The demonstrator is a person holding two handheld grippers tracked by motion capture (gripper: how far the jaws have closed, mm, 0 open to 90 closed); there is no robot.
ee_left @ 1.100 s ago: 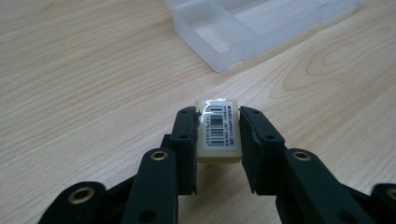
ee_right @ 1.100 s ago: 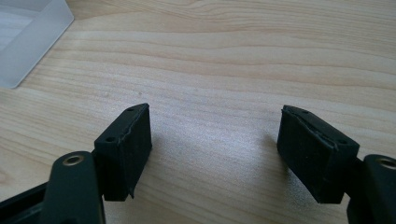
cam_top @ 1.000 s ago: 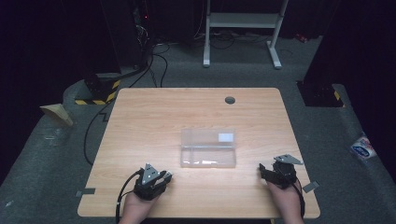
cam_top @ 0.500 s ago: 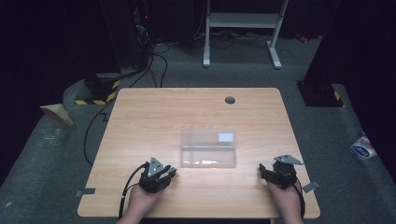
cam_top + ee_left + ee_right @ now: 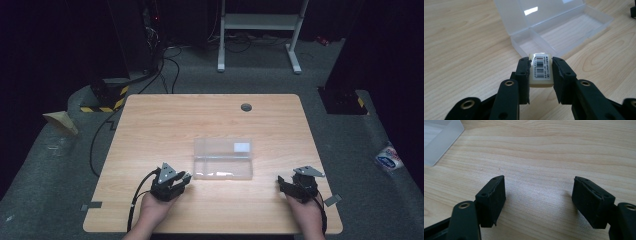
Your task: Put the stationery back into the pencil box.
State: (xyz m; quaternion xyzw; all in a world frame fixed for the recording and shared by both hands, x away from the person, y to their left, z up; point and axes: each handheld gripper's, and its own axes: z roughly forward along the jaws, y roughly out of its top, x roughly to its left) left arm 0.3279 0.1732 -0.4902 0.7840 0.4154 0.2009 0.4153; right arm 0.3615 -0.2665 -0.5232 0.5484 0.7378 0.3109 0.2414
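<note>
Jaws of the left gripper (image 5: 540, 68) clamp a cream eraser (image 5: 541, 70) with a barcode label, held just short of the open clear box (image 5: 223, 159) mid-bench (image 5: 150, 120), while the right gripper (image 5: 539, 202) rests near the box's other end, jaws wide apart and empty.

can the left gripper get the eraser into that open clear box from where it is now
Probably yes. The left gripper holds the eraser just short of the open clear box, whose lid is folded back, and nothing lies between them.
</note>
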